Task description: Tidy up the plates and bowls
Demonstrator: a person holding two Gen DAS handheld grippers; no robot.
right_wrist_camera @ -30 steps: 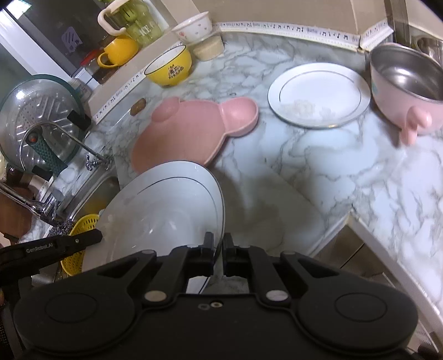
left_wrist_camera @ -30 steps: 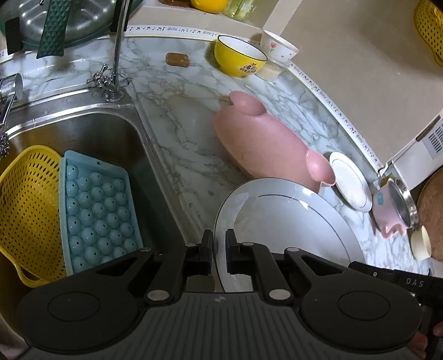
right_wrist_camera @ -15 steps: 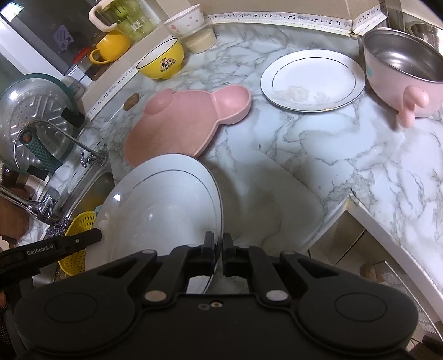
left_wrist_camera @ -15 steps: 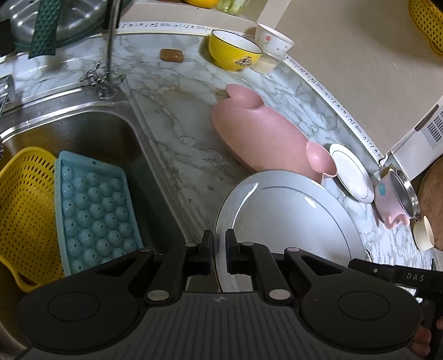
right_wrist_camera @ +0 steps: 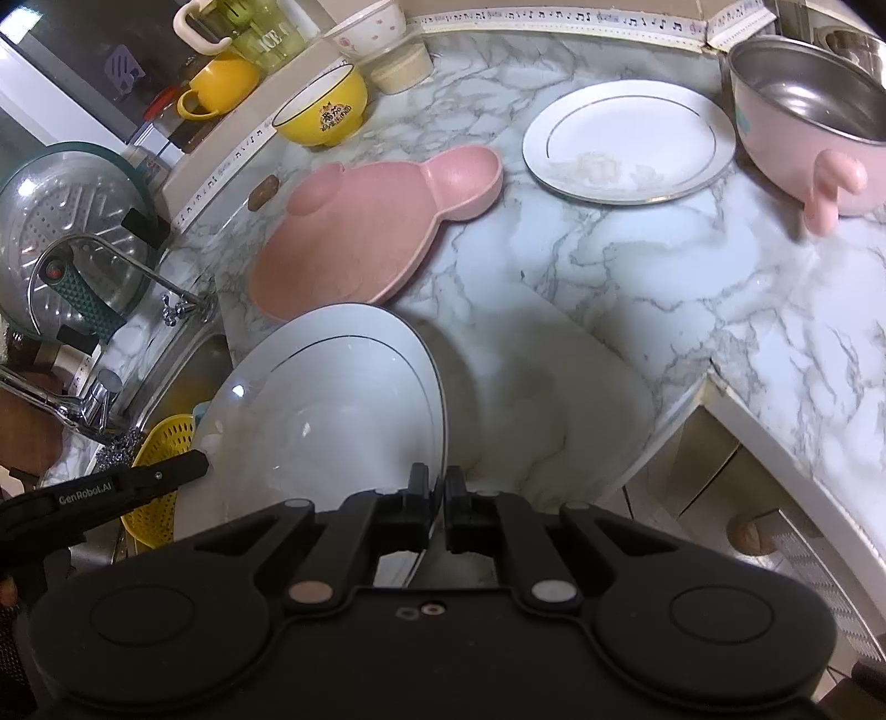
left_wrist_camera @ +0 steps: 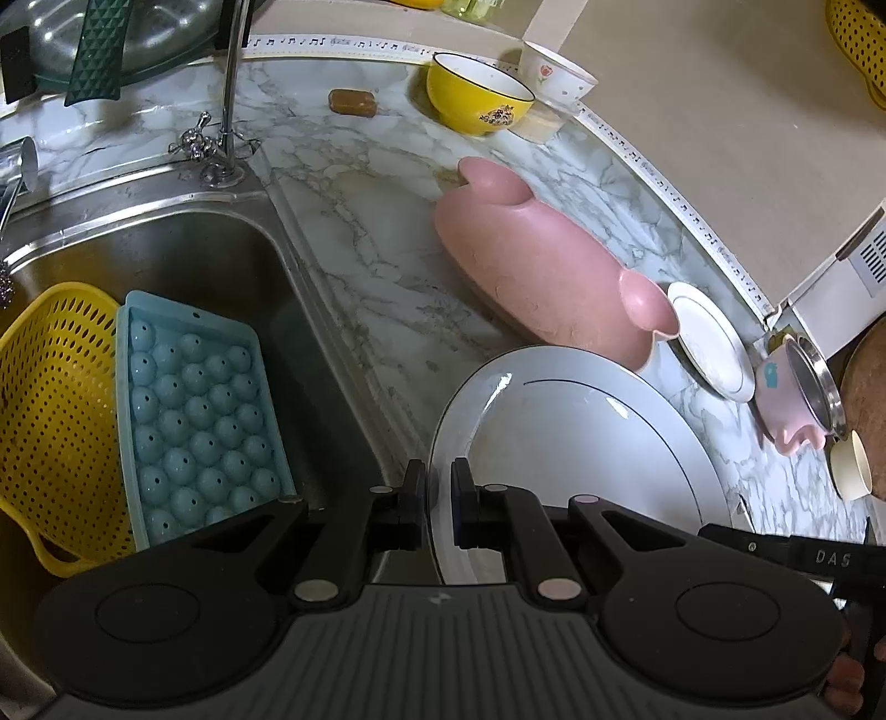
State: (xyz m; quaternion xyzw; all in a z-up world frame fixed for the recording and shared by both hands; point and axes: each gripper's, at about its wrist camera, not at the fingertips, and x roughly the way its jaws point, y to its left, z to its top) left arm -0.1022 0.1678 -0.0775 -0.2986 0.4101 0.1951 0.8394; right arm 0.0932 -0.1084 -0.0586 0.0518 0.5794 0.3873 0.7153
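Left gripper and right gripper, each clenched on the rim of the big plate, one at either edge. The plate hangs tilted above the counter, near the sink and just in front of the pink tray; it appears clear of the marble, though contact at its far edge cannot be ruled out. Progress is judged early. No stack exists yet: the small plate, bearing some white residue, lies alone beside the pink pot; the yellow bowl and the white bowl stand apart at the back wall. The pink tray lies flat on the counter. Left to do, by this reading: set the big plate down, gather the plates together, and group the bowls. The colander and blue tray sit in the sink.
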